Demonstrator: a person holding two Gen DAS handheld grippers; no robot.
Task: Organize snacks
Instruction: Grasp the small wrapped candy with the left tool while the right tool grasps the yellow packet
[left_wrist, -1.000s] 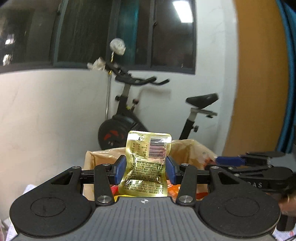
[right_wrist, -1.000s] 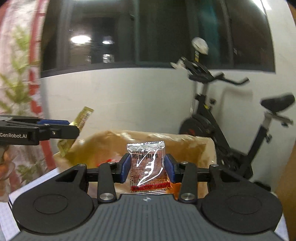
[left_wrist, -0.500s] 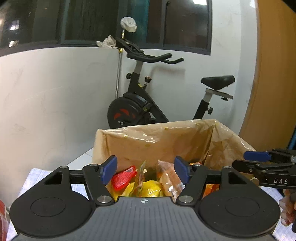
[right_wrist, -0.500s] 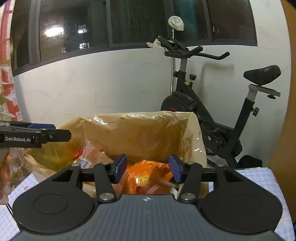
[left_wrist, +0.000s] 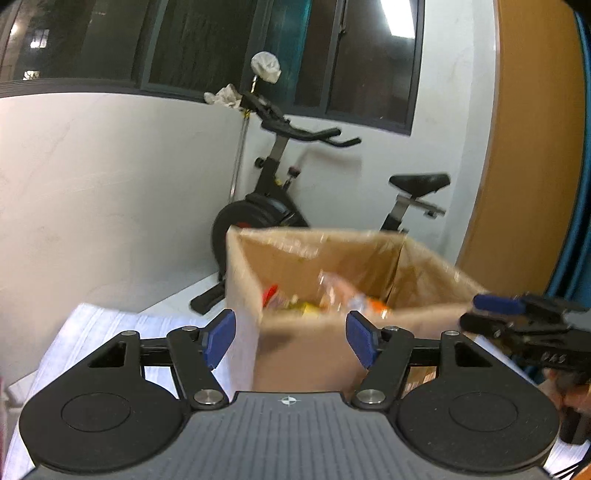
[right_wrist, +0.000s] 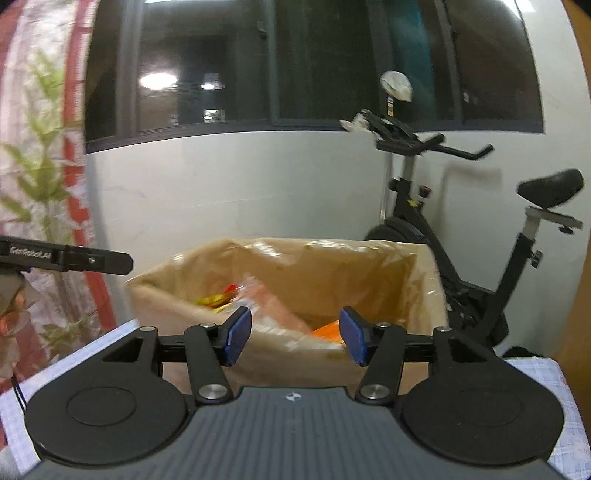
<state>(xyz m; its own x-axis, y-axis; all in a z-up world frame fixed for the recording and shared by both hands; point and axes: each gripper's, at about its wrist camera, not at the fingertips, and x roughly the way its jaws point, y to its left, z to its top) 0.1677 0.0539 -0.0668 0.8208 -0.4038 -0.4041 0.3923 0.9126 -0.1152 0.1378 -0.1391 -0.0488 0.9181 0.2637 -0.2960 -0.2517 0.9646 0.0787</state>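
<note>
A brown cardboard box lined with clear plastic stands on the table ahead of both grippers; it also shows in the right wrist view. Several snack packets in red, yellow and orange lie inside it, seen too in the right wrist view. My left gripper is open and empty, level with the box's near wall. My right gripper is open and empty, just short of the box's near rim. Each gripper shows at the edge of the other's view.
A light checked cloth covers the table. A black exercise bike stands behind the box against a white wall. A wooden panel is at the right. A plant and a red-patterned curtain are at the left.
One second ago each gripper was shut on a snack packet above the box. Both opened, the packets dropped into the box, and both grippers have drawn back from it.
</note>
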